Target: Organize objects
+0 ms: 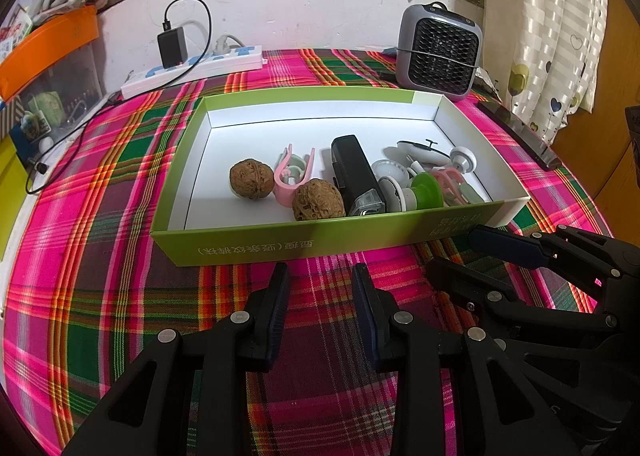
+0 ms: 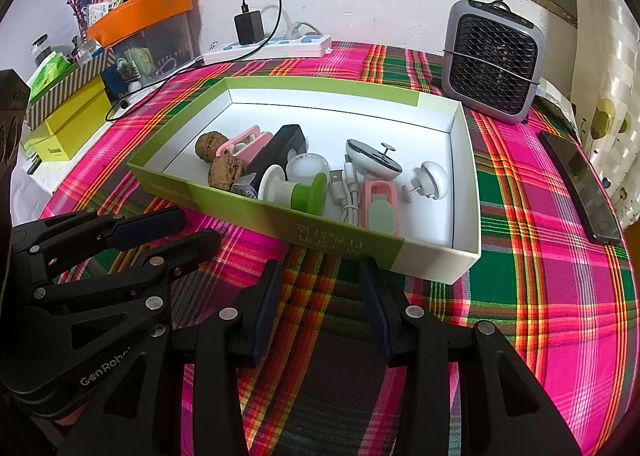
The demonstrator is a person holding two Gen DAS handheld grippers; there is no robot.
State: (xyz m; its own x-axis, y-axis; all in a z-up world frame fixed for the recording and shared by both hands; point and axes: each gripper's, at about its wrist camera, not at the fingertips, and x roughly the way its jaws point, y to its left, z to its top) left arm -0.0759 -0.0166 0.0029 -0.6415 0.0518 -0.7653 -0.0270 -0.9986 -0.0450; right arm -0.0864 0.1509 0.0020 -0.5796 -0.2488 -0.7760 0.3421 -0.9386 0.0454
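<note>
Bright pink, green and orange plaid cloth (image 1: 120,296) covers the table, woven and a little wrinkled. At the centre of both frames lies a shallow rectangular cardboard box (image 1: 248,244) with lime-green outer walls and smooth white inside. Its contents gather toward the near wall: two rough brown walnuts (image 1: 251,178) (image 1: 318,200), a pink plastic clip (image 1: 289,176) between them, a glossy black oblong device (image 1: 352,172), a white spool with green flange (image 1: 424,192), a coiled white cable (image 2: 349,192), and white round suction hooks (image 2: 430,178).

At the upper right of the frame stands a grey square fan with black mesh grille (image 1: 440,52); at the upper middle, a white power strip (image 1: 200,70) with a black charger (image 1: 173,46). A dark flat phone (image 2: 580,184) lies at the right edge.

Low in the frame, the left gripper (image 1: 321,310) is released, holding nothing, its blue padded fingers apart above the cloth, just before the box. The right gripper (image 2: 322,310) is the same, spread and unloaded.
</note>
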